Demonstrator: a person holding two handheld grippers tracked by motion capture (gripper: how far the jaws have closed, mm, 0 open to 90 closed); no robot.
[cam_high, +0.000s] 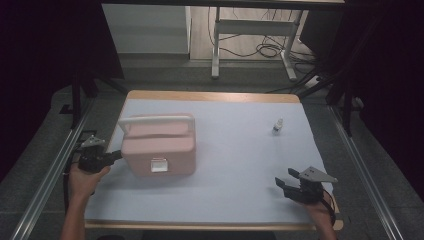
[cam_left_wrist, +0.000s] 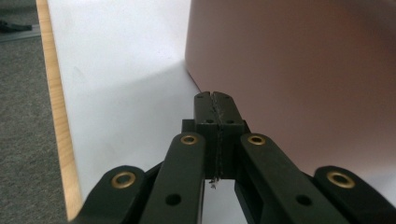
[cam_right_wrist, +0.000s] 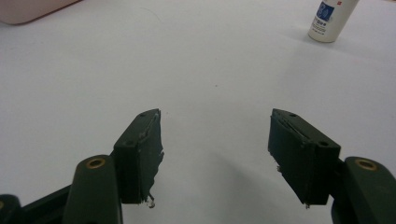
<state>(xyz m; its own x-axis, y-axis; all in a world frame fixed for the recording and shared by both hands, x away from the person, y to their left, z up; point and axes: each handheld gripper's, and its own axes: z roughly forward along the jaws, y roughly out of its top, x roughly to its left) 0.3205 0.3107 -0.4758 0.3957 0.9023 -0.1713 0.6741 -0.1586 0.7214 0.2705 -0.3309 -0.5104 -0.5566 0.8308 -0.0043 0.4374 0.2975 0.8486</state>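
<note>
Obstacle, left half of table (cam_high: 235, 200): pink carry case (cam_high: 159, 147), white handle (cam_high: 156, 121) raised over its lid; only a narrow strip of surface remains between its side wall (cam_left_wrist: 299, 70) and the left edge.

Obstacle, toward far right corner: small white bottle (cam_high: 277, 126), upright, well apart from the case.

Free room: wide bare surface between case and bottle, across the centre, along the near edge, and ahead of the right gripper (cam_right_wrist: 215, 156).
</note>
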